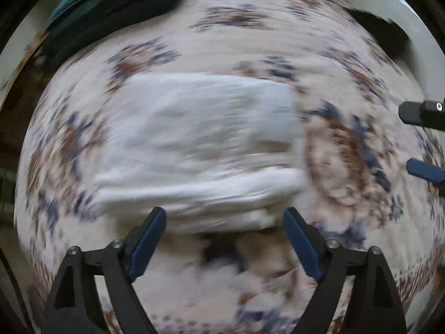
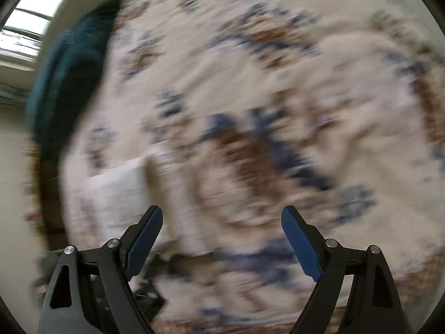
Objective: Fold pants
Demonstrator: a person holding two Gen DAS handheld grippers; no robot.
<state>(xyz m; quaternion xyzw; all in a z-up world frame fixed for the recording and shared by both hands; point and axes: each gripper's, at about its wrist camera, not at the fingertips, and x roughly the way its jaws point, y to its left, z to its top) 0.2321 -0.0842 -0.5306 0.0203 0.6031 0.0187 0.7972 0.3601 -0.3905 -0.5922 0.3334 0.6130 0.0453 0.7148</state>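
The white pants lie folded in a compact rectangle on a floral bedspread, blurred by motion. My left gripper is open and empty, hovering just in front of the near edge of the pants. My right gripper is open and empty above the bedspread, with the pants to its left. One finger of the right gripper shows at the right edge of the left wrist view.
A dark teal pillow or blanket lies at the far left of the bed; it also shows in the right wrist view. A dark object sits at the far right edge. A window is at the upper left.
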